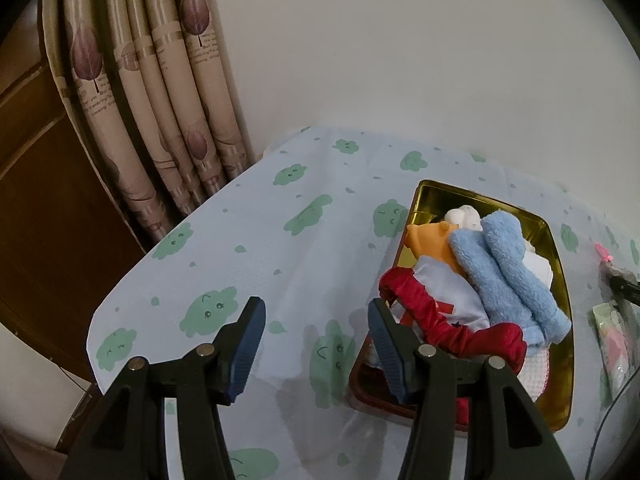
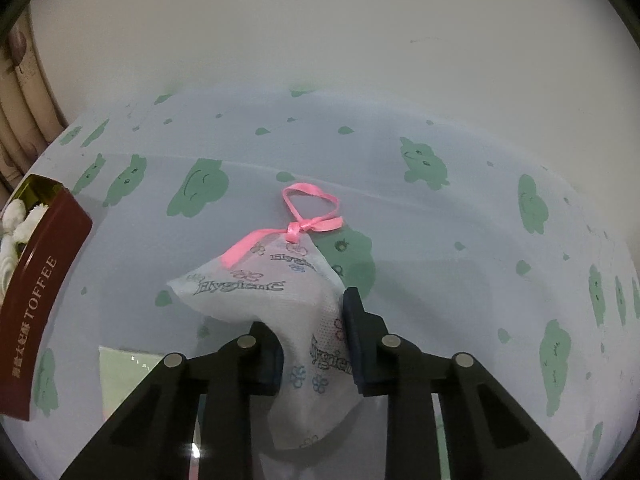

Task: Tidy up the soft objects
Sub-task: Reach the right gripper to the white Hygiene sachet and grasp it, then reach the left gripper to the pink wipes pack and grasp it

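Sachet vs. fingers: the white sachet point(image 2: 276, 300) sits between the right gripper point(image 2: 312, 332) fingers, which pinch its near half; the cloth is creased in at the waist where they bite.
Sachet long axis: runs away from the right gripper, roughly along the fingers' line, leaning a little left.
Sachet heading: its tied neck and pink ribbon point(image 2: 308, 216) loop point away from the gripper, lying on the worktop point(image 2: 460, 240).
Toffee tin from sachet: the toffee tin point(image 2: 44, 292) lies well to the sachet's left, already heaped with soft things.
Nearer arm: the right one, by my judgement, since it holds the sachet.
Left gripper: the left gripper point(image 1: 316, 324) has its fingers spread and empty, just left of the tin's near corner.
Tin contents: blue towel point(image 1: 508, 276), red cloth point(image 1: 448, 320).
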A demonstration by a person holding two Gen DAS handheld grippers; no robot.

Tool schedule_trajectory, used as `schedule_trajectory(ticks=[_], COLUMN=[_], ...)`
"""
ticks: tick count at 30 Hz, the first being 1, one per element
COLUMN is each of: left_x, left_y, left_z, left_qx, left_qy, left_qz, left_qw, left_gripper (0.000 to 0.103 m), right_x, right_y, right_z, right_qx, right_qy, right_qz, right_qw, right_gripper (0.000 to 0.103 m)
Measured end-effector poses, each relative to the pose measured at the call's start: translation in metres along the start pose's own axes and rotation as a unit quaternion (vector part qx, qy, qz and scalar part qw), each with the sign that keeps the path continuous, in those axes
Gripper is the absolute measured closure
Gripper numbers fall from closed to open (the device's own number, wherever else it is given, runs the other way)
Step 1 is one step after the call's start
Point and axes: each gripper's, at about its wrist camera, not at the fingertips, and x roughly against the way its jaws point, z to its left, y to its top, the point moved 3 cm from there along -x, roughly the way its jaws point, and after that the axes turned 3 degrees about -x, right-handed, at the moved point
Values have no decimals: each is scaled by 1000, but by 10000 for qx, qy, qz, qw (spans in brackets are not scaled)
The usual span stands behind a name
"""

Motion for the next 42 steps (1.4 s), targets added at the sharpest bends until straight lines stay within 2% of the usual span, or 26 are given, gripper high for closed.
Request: schedule_trajectory(ticks=[2, 13, 15, 16, 17, 20, 27, 33, 37, 40, 41, 42], left_x=[1, 4, 5, 5, 6, 7, 10, 20, 33, 46, 50, 54], left_y=[0, 0, 0, 0, 0, 0, -3, -9, -11, -13, -14, -15], left_z=[0, -3, -5, -6, -7, -9, -21, -54, -90, -124, -137, -148], left_qx=[-15, -46, -81, -108, -132, -180, -338, -573, -839, -1026, -1038, -1035], left_qy=[6, -25, -27, -16, -2, 8, -154, -805, -1230, -1755, -2121, -2419], left_qz=[-19, -86, -89, -100, -110, -138, -89, 104, 208, 364, 474, 587], left_qw=[10000, 9999, 9999, 9999, 9999, 9997, 9993, 9951, 9886, 9784, 9706, 9630], left_gripper=[48, 48, 48, 48, 48, 48, 48, 48, 48, 47, 45, 38], right_x=[2, 13, 16, 15, 15, 19, 41, 53, 58, 63, 65, 67], right_y=[-4, -6, -6, -7, -7, -13, -32, -59, -76, -87, -91, -93], right_z=[1, 14, 18, 18, 19, 19, -4, -39, -57, -65, -68, -69], right_qx=[23, 276, 313, 331, 359, 408, -51, -396, -561, -660, -670, -668], right_qy=[83, -76, -62, -82, -83, -151, -152, -327, -421, -415, -421, -423], right_qz=[-30, -299, -319, -296, -256, -331, -589, -618, -631, -652, -667, -682], right_qw=[10000, 9991, 9990, 9990, 9990, 9985, 9981, 9968, 9955, 9948, 9946, 9945], right_gripper=[77, 68, 72, 83, 86, 87, 87, 87, 87, 87, 87, 87])
